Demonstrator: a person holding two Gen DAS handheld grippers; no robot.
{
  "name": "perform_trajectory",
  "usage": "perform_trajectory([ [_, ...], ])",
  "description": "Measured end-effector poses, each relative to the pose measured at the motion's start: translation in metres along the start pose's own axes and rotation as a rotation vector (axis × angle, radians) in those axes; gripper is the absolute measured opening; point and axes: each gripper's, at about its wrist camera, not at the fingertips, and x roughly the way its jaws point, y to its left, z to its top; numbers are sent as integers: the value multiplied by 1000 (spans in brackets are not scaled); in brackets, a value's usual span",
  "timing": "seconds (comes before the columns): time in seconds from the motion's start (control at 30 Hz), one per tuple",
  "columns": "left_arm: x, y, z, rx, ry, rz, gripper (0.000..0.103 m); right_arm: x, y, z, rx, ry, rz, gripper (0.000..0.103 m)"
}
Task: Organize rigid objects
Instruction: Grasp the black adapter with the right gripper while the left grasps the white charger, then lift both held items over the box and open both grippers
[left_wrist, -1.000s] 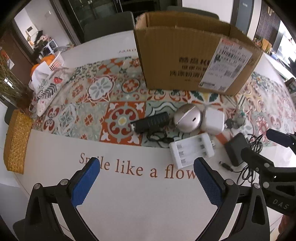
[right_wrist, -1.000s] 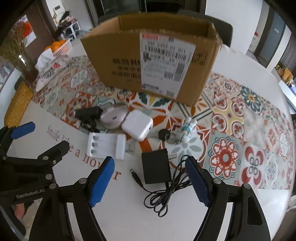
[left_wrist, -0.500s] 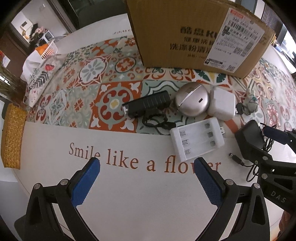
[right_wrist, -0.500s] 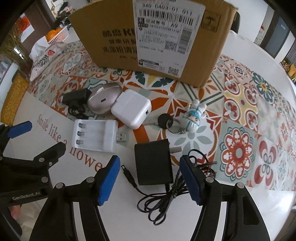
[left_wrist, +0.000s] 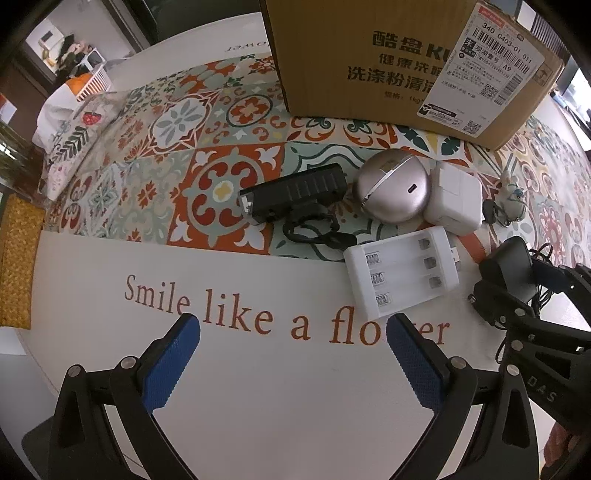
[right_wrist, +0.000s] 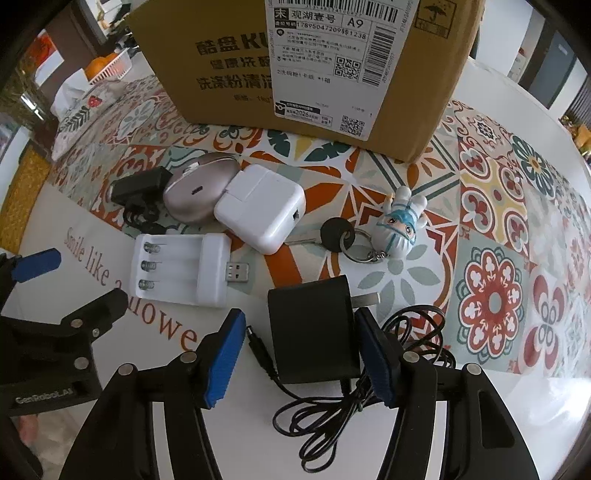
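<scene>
Right hand-held gripper (right_wrist: 301, 354) straddles the adapter (right_wrist: 312, 328), not clamped; left hand-held gripper (left_wrist: 295, 354) gapes wide over tabletop (left_wrist: 277, 406), charger (left_wrist: 402, 271) at 1 o'clock.

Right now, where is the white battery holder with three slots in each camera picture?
Left wrist view: the white battery charger lies right of centre, just above the word "flower", beyond the open left gripper.
Right wrist view: it lies left of centre, USB plug pointing right, up and left of the right gripper.
Shared landmark: the cardboard box stands behind it in both.
</scene>
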Motion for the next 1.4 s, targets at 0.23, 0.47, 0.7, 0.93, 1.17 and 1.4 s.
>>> perform_trajectory([
  [0.23,1,-7,-2,21,-1,-26,103,-2,-9,-5,56,-23,7,46],
  [0.47,-7,-26,-1,68,-28,-72,103,-20,-25,-16,117,-41,33,44],
  [0.7,1,-50,7,102,-35,-106,102,-23,-44,-24,170,-34,17,44],
  [0.93,15,-64,19,105,-33,-114,96,-20,-51,-26,191,-27,12,44],
  [1.17,31,-70,27,113,-7,-119,86,-19,-51,-25,194,-25,6,44],
  [1.4,31,-66,26,134,-33,-128,84,-17,-43,-23,184,-22,4,44],
])
